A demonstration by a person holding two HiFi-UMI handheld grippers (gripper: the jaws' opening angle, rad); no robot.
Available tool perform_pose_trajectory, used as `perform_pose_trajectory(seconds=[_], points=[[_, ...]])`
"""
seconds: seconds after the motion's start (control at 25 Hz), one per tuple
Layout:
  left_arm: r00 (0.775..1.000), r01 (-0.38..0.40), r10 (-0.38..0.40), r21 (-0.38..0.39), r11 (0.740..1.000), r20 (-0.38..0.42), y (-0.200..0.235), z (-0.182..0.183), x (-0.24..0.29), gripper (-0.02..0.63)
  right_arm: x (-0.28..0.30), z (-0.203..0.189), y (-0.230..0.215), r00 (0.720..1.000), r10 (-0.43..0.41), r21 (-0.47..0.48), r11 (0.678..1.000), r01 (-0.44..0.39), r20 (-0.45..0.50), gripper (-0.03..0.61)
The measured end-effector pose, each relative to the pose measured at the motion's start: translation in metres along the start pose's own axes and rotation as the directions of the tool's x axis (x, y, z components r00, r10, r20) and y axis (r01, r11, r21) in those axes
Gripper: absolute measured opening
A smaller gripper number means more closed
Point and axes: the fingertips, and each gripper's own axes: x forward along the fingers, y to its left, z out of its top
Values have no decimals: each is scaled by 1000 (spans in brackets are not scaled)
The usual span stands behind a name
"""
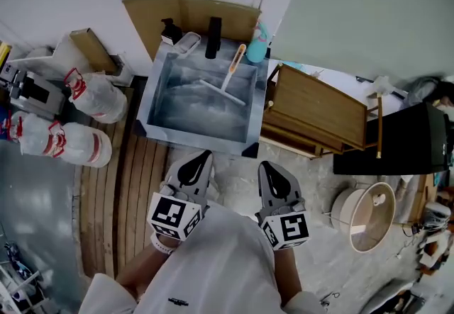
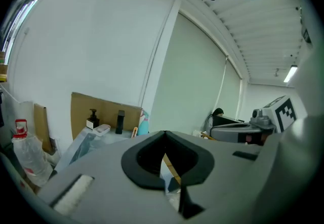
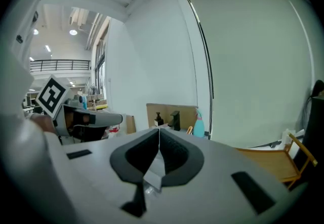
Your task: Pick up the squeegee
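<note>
The squeegee, with an orange handle and a white blade, lies inside the grey sink basin at the far centre of the head view. Its handle tip leans against the back rim next to the black faucet. In the left gripper view only the orange handle peeks over the basin edge. My left gripper and right gripper hover side by side, short of the basin's near edge, pointing toward it. Both are shut with nothing between the jaws, which meet at their tips in each gripper view.
A soap dispenser, a teal bottle and a cardboard sheet line the basin's back. Water jugs stand at the left, a wooden cabinet lies at the right, and a round bin stands nearer.
</note>
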Motion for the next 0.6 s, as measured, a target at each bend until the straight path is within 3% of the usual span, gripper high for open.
perform_pose_trajectory(seconds=[0.28,0.6], points=[[998,56,-55,27,998,-29,52,14,50,3,69,23,-13,998,-52,-14,999,52,26,6],[990,94,-93,7,996,-106,54,9,89,3,85,21,-44,996,-88,20,996,88,2,6]])
